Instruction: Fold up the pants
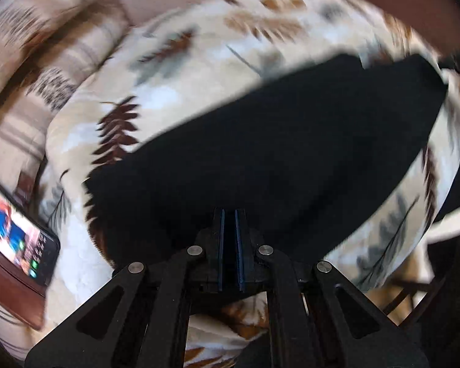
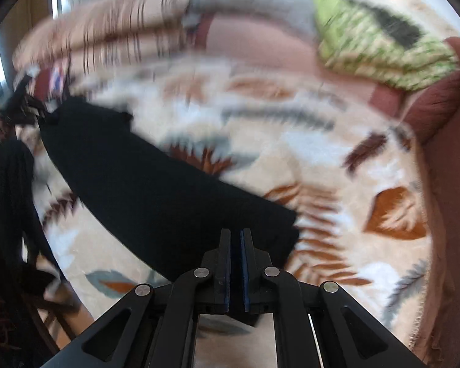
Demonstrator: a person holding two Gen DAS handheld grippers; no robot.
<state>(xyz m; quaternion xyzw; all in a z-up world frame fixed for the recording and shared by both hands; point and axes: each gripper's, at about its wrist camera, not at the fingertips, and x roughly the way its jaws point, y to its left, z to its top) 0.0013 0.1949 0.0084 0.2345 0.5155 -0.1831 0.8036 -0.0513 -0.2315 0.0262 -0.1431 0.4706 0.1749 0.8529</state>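
Left wrist: left gripper (image 1: pixel 230 214) fingers pinch black pants (image 1: pixel 276 141); right gripper (image 2: pixel 236 236) fingers likewise, on leaf-print blanket (image 2: pixel 337 159).

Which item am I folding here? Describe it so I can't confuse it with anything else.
Find the cream blanket printed with brown and grey leaves. Stretched across it lies one long, plain black garment, the pants. They are the only solid dark, unpatterned fabric on the blanket.
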